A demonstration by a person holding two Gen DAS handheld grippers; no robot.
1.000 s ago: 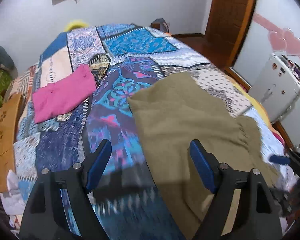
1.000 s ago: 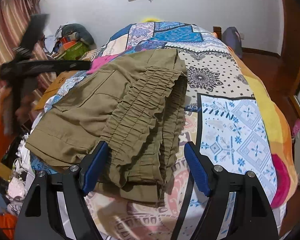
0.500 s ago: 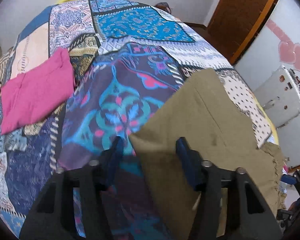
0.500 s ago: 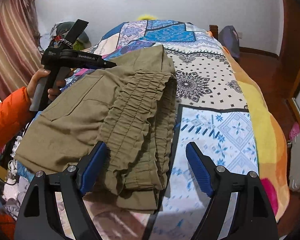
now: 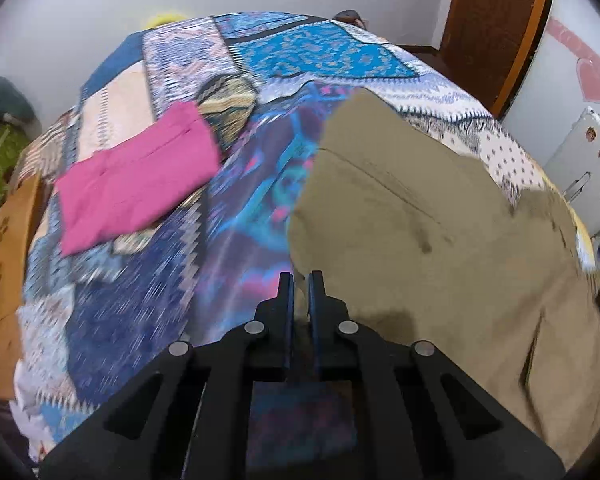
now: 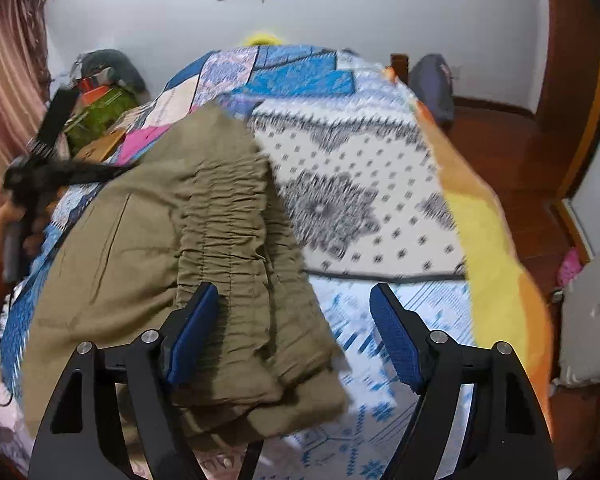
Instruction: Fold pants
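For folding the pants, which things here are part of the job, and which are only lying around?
Part of the job:
- olive pants, lying on the patchwork bedspread
- left gripper, shut on the pants' edge
- right gripper, open over the gathered waistband

Only lying around:
- folded pink garment
- white appliance
- green bag
- dark backpack
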